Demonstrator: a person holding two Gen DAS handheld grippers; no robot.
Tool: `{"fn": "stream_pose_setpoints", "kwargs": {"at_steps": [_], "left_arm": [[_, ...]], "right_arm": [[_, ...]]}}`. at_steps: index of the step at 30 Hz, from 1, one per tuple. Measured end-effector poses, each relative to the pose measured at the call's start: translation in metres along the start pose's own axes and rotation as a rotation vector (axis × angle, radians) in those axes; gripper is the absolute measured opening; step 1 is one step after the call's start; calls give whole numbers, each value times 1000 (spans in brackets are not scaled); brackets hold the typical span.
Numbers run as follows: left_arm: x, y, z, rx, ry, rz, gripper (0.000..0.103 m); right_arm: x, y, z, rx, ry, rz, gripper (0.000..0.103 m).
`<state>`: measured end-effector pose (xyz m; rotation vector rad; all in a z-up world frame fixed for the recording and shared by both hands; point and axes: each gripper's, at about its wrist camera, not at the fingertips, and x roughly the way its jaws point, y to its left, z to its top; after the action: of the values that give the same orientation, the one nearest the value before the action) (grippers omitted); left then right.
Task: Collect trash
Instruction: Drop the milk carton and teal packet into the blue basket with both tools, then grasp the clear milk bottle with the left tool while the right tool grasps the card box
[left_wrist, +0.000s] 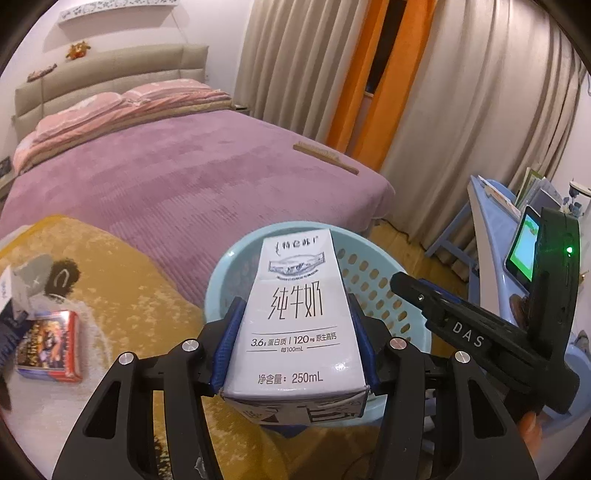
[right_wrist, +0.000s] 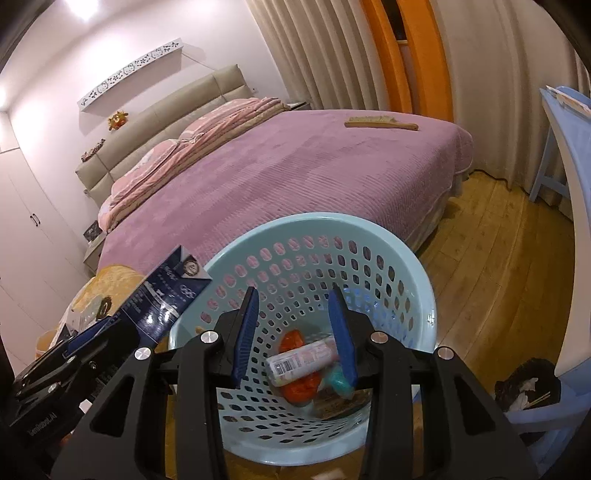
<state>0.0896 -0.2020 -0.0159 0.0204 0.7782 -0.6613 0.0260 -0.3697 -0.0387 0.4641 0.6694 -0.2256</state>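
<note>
Left gripper (left_wrist: 295, 332) clamps a white milk carton (left_wrist: 295, 317), centre of the left wrist view, in front of the light-blue basket (left_wrist: 373, 284). Only this view shows a red box (left_wrist: 50, 345) lower left on the yellow cover. Right wrist view: right gripper (right_wrist: 295, 332) spread wide, holding nothing, over the basket (right_wrist: 406, 266); only here is the basket's inside visible, with a white barcoded wrapper (right_wrist: 303, 362) and orange scrap (right_wrist: 299, 384). Carton (right_wrist: 162, 306) appears left of centre.
</note>
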Motion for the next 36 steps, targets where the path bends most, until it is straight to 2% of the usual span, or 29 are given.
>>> {"fn": "stream_pose_setpoints", "kwargs": {"at_steps": [2, 7, 16, 20, 23, 29, 33, 36], "left_arm": [[0, -1, -1, -3, -1, 0, 62], [-14, 7, -6, -9, -15, -6, 66], [-58, 36, -17, -38, -75, 31, 66], [-87, 58, -22, -72, -119, 59, 66], [-113, 78, -27, -94, -157, 106, 69], [-165, 133, -38, -162, -225, 252, 69], [-193, 180, -48, -248, -244, 362, 71], [-208, 214, -57, -301, -238, 440, 71]], "right_arm": [[1, 1, -2, -5, 4, -4, 36], [-1, 2, -2, -5, 1, 8, 40], [-23, 43, -4, -83, -37, 72, 46], [-35, 77, -11, -144, -60, 128, 54], [-40, 105, -21, -202, -74, 173, 58], [-36, 164, -51, -319, -57, 269, 66], [-25, 191, -72, -342, -28, 331, 74], [-17, 210, -89, -381, -5, 350, 75]]}}
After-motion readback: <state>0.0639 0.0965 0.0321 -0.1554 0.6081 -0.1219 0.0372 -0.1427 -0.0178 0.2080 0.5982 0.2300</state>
